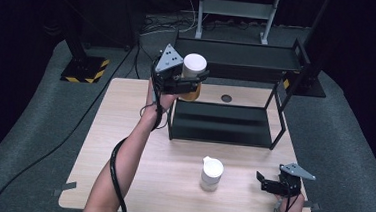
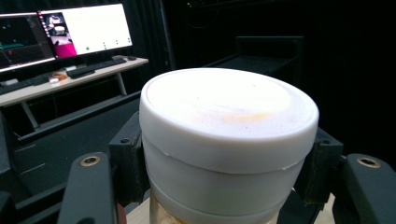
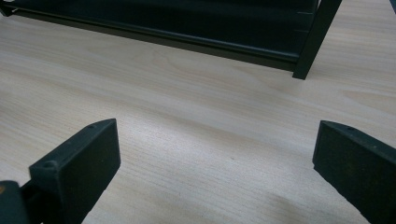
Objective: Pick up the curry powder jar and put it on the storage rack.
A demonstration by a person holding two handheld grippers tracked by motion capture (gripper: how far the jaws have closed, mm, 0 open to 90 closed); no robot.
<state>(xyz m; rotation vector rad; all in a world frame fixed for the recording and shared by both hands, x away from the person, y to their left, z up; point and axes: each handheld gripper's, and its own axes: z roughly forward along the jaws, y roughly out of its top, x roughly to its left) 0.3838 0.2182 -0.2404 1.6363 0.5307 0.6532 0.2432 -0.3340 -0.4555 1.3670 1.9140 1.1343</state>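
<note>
1. Gripping a white-lidded jar (image 1: 193, 71) with amber contents, the left gripper (image 1: 190, 81) has its jaws clamped on the jar's sides, held upright in the air above the table's (image 1: 122, 156) far edge, beside the black shelf rack (image 1: 225, 123).
2. Right gripper (image 1: 265, 184) rests low at the table's near right, jaws spread wide, nothing between them.
3. Second white-lidded jar (image 1: 211, 174) stands on the table, near the right gripper but apart.
</note>
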